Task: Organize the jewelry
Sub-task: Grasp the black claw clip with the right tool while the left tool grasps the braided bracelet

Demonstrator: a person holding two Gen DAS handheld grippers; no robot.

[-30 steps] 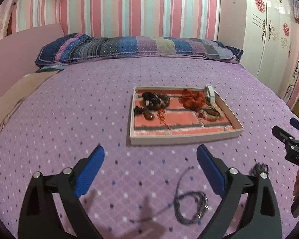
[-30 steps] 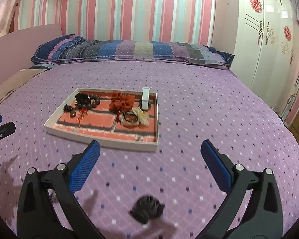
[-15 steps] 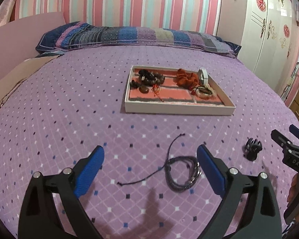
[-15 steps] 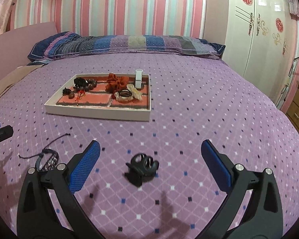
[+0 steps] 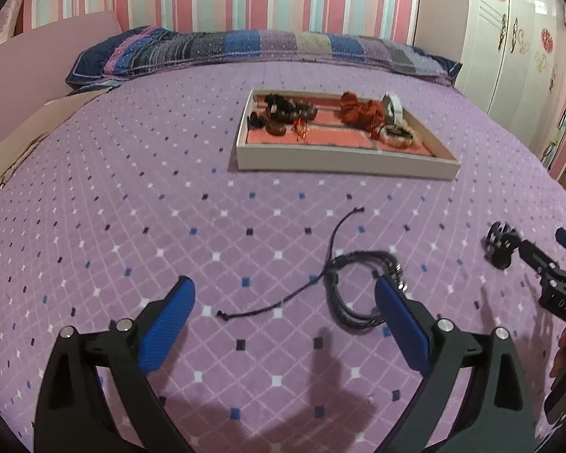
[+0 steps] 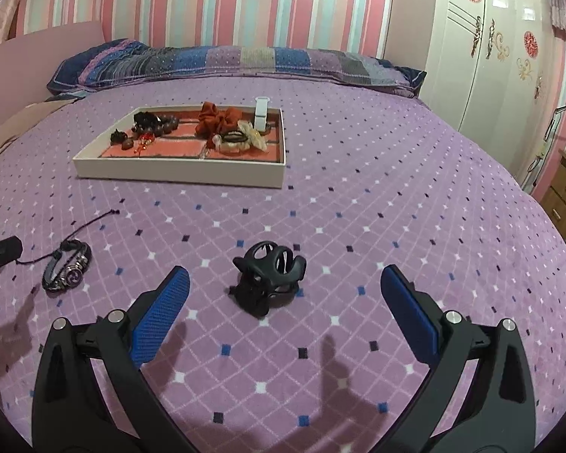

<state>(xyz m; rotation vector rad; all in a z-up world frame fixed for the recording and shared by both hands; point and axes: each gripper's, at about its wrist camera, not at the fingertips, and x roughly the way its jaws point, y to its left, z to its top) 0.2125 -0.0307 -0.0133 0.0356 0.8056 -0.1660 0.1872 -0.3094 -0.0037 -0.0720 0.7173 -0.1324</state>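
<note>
A white jewelry tray [image 5: 343,160] with a red lining sits on the purple bed; it also shows in the right wrist view [image 6: 177,169]. It holds dark beads, an orange scrunchie [image 6: 217,119] and a white band. A dark cord bracelet [image 5: 354,283] lies on the bed just ahead of my open left gripper [image 5: 283,317]; it also shows in the right wrist view [image 6: 67,270]. A black hair claw clip [image 6: 269,277] lies just ahead of my open right gripper [image 6: 283,302]; it also shows in the left wrist view [image 5: 503,243]. Both grippers are empty.
A striped pillow [image 6: 226,62] lies along the head of the bed. A white wardrobe [image 6: 483,45] stands at the right. A wooden drawer unit [image 6: 564,196] stands beside the bed's right edge. The left gripper's tip [image 6: 0,253] shows at the left edge.
Both grippers have pulled back from the tray and dropped lower over the bed. The bracelet and the claw clip now lie closer in front of them.
</note>
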